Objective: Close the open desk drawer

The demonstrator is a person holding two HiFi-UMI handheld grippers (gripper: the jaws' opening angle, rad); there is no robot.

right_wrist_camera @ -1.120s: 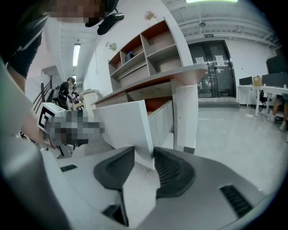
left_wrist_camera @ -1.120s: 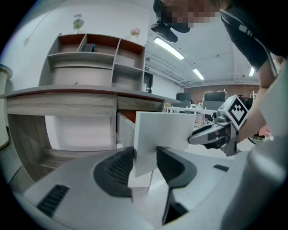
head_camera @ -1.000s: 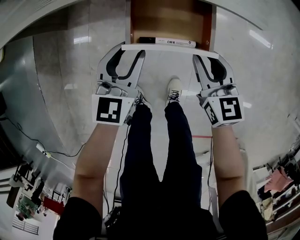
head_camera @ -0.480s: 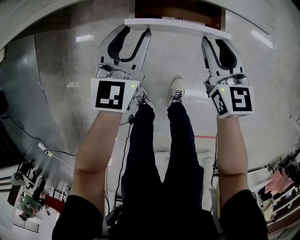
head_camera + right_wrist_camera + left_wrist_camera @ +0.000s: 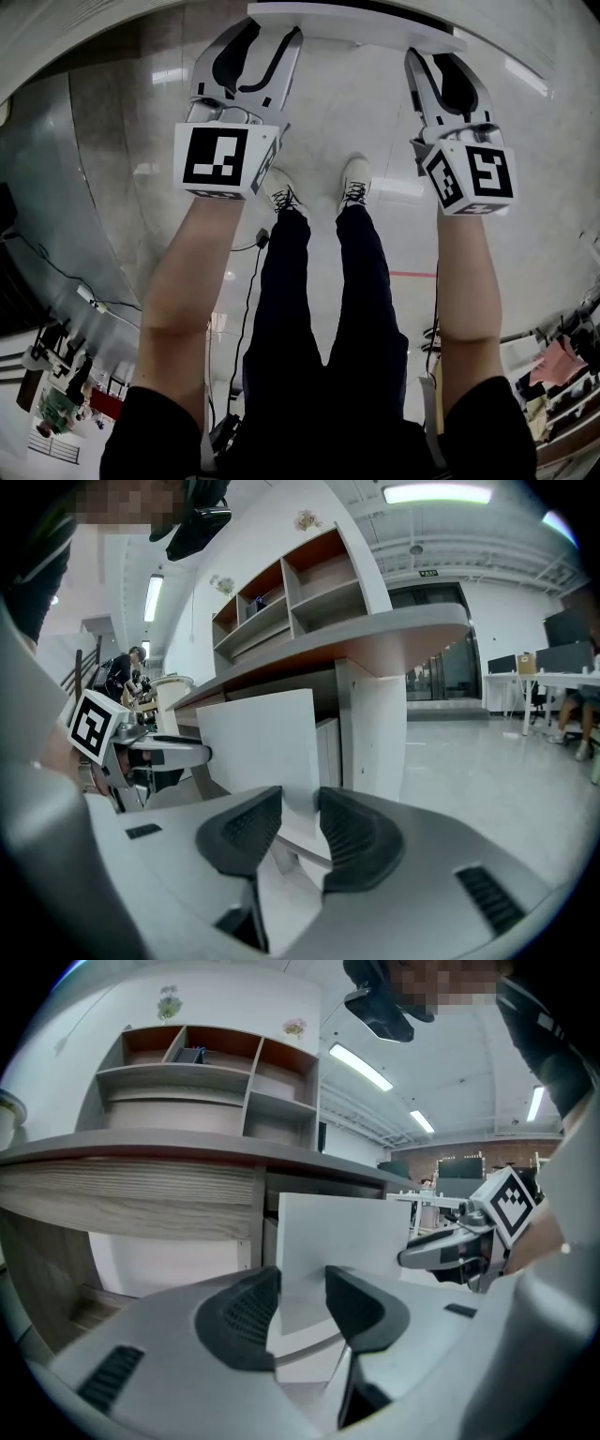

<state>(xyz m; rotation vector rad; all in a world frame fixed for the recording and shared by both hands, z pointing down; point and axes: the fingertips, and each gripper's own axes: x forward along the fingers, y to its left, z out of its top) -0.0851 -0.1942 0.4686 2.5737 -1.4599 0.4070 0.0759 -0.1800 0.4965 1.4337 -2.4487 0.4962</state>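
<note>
The drawer's white front panel [image 5: 356, 28] runs along the top edge of the head view, close under the desk. My left gripper [image 5: 267, 36] has its tips against the panel's left part. My right gripper [image 5: 437, 58] meets the right part. In the left gripper view the left gripper [image 5: 302, 1283] stands open, with only the white panel [image 5: 347, 1232] showing through the gap. The right gripper [image 5: 300, 803] is likewise open against the panel [image 5: 258, 742]. Neither holds anything. The drawer's inside is hidden.
The grey desk top [image 5: 141, 1152] carries a shelf unit [image 5: 187, 1072] with wooden compartments. A desk side panel [image 5: 370, 724] stands right of the drawer. My legs and white shoes [image 5: 352, 178] stand on the glossy floor, with a cable [image 5: 253, 244] beside them.
Both grippers have moved forward, toward the desk, with the drawer front ahead of them. The drawer's wooden inside and the pen in it have gone out of sight.
</note>
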